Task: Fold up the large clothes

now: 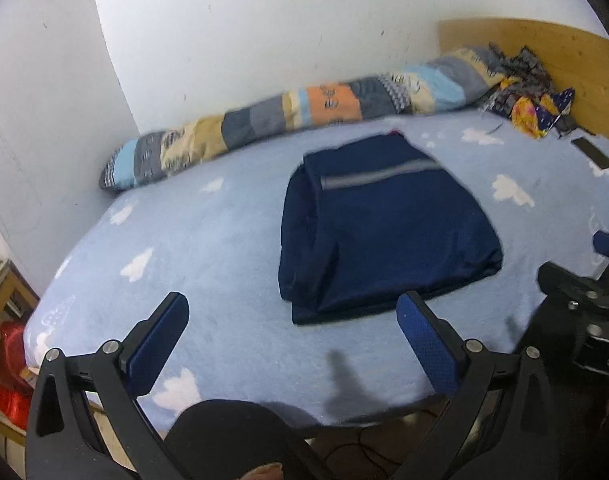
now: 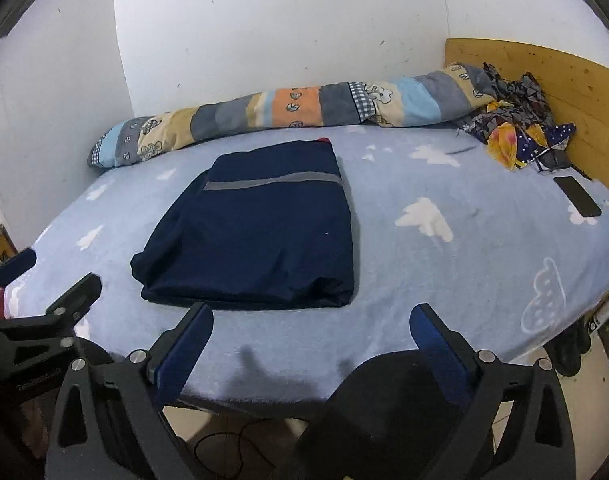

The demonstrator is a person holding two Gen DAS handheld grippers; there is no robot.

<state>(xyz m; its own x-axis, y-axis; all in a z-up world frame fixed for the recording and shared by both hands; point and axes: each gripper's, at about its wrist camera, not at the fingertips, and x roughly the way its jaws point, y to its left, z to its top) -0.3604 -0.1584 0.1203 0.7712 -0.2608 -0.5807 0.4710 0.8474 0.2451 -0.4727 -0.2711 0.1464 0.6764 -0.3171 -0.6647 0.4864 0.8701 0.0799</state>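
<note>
Both tools nearest: left gripper (image 1: 292, 324) and right gripper (image 2: 310, 330), jaws apart, empty. Beyond them, folded navy garment (image 2: 256, 232) lies mid-bed (image 2: 444, 280). Judged soft, light, limp; grip its near-edge corners.

My left gripper (image 1: 292, 314) is spread wide, its blue pads angled down and forward with nothing between them. My right gripper (image 2: 312, 326) is just as wide apart and empty, tilted down the same way. They hang side by side at the near edge, each catching the other at its frame's border
</note>
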